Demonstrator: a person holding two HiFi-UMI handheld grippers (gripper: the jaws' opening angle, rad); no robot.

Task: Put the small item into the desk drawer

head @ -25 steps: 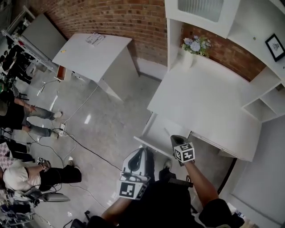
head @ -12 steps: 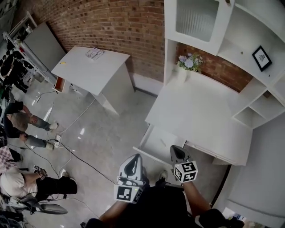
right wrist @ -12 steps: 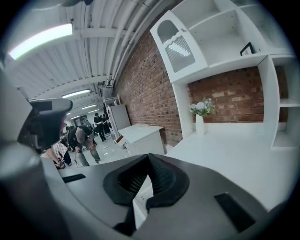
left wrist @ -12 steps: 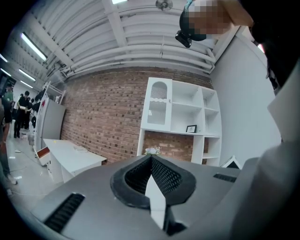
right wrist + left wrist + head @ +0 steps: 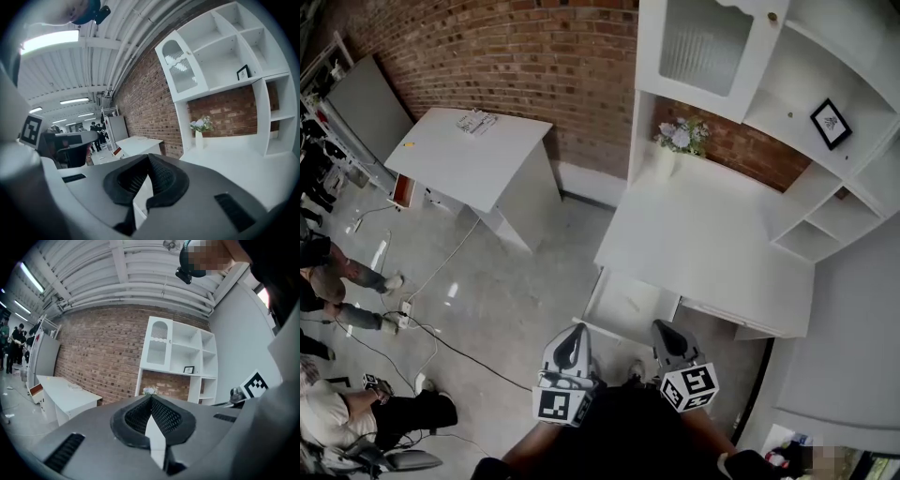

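Brick wall [image 5: 534, 56] at back, white bench [image 5: 703, 253] against it with a shelf unit [image 5: 806, 141] on top. Drawer [image 5: 623, 309] under the bench's front edge stands pulled open; small item can't be made out, in the drawer or elsewhere. Left gripper [image 5: 575, 334] and right gripper [image 5: 664, 330] are side by side on the near side of the drawer, each with jaws clenched together, nothing between them.
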